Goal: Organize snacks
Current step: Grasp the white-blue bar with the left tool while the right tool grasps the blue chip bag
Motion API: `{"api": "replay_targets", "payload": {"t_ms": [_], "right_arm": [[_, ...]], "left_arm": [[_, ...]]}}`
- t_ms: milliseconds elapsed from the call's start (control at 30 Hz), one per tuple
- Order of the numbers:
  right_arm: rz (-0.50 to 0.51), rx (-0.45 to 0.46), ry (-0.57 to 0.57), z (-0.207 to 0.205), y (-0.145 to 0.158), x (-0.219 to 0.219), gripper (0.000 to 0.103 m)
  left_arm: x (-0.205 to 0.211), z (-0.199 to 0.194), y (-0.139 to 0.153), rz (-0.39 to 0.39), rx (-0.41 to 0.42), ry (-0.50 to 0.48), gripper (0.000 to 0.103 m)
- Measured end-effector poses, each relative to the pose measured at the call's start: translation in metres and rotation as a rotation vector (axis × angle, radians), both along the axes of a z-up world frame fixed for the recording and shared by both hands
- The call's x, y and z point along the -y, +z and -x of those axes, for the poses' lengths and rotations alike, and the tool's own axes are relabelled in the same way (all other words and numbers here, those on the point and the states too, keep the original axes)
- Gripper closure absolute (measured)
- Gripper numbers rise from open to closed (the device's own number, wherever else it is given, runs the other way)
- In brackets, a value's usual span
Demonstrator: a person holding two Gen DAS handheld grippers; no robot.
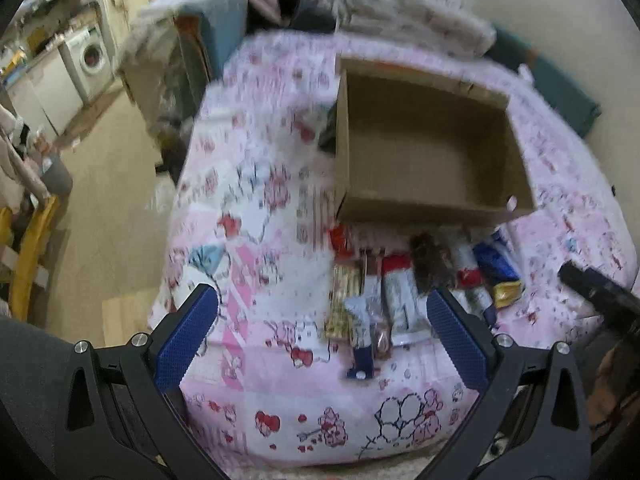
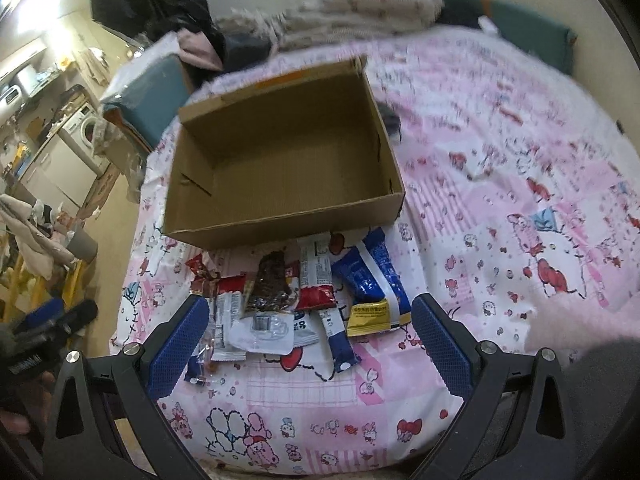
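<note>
Motion blur smears the left wrist view, so the wrappers' print is unreadable there, and the pile of bedding [image 2: 360, 4] at the far end is only a pale mass. A pink cartoon-print bedspread [image 2: 500, 184] covers the bed, with a washing machine [image 1: 94, 56] off in the room behind. The snacks [image 2: 304, 300] lie in a loose heap just in front of the empty cardboard box [image 2: 280, 160] (its top open). The left gripper [image 1: 322, 332] and right gripper [image 2: 310, 332] both hang spread wide, holding nothing, above the heap's near edge.
</note>
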State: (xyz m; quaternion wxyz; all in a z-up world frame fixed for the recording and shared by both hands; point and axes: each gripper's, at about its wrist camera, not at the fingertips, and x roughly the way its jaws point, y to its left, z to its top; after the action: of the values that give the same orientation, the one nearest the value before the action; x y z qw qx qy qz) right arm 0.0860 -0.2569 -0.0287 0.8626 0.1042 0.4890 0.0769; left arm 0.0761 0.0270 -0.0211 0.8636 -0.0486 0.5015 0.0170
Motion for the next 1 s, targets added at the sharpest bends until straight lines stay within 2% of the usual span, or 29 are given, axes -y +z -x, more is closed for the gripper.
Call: {"api": "replay_targets", "payload": {"t_ms": [100, 167, 233, 367, 500, 633, 733, 767, 833, 1000], "right_arm": [[0.023, -0.046, 0.008, -0.018, -0.007, 0.007, 0.0], [0.04, -0.071, 0.01, -0.027, -0.012, 0.012, 0.0], [0.042, -0.083, 0.006, -0.033, -0.017, 0.017, 0.0], [0.017, -0.138, -0.013, -0.044, -0.031, 0.026, 0.001], [-0.044, -0.198, -0.049, -0.054, -0.043, 0.037, 0.007], [-0.052, -0.222, -0.061, -0.062, -0.051, 0.042, 0.012], [-0.06, -0.279, -0.048, -0.071, -0.064, 0.041, 0.019], [-0.059, -0.302, -0.039, -0.074, -0.069, 0.04, 0.022], [-0.036, -0.338, -0.021, -0.08, -0.078, 0.036, 0.025], [0.071, -0.404, -0.001, -0.095, -0.103, 0.027, 0.025]], "left_arm": [[-0.005, -0.01, -0.024, 0.078, -0.097, 0.03, 0.015], [-0.003, -0.015, -0.043, 0.098, -0.163, 0.044, 0.036], [0.001, -0.019, -0.063, 0.12, -0.231, 0.046, 0.05], [0.01, -0.023, -0.099, 0.149, -0.35, 0.057, 0.067], [0.016, -0.023, -0.121, 0.147, -0.402, 0.05, 0.071], [0.022, -0.024, -0.132, 0.146, -0.431, 0.037, 0.075], [0.024, -0.022, -0.135, 0.153, -0.44, 0.037, 0.087], [0.024, -0.022, -0.134, 0.152, -0.435, 0.04, 0.088], [0.024, -0.021, -0.131, 0.14, -0.427, 0.047, 0.088], [0.028, -0.018, -0.123, 0.155, -0.432, 0.028, 0.089]]}}
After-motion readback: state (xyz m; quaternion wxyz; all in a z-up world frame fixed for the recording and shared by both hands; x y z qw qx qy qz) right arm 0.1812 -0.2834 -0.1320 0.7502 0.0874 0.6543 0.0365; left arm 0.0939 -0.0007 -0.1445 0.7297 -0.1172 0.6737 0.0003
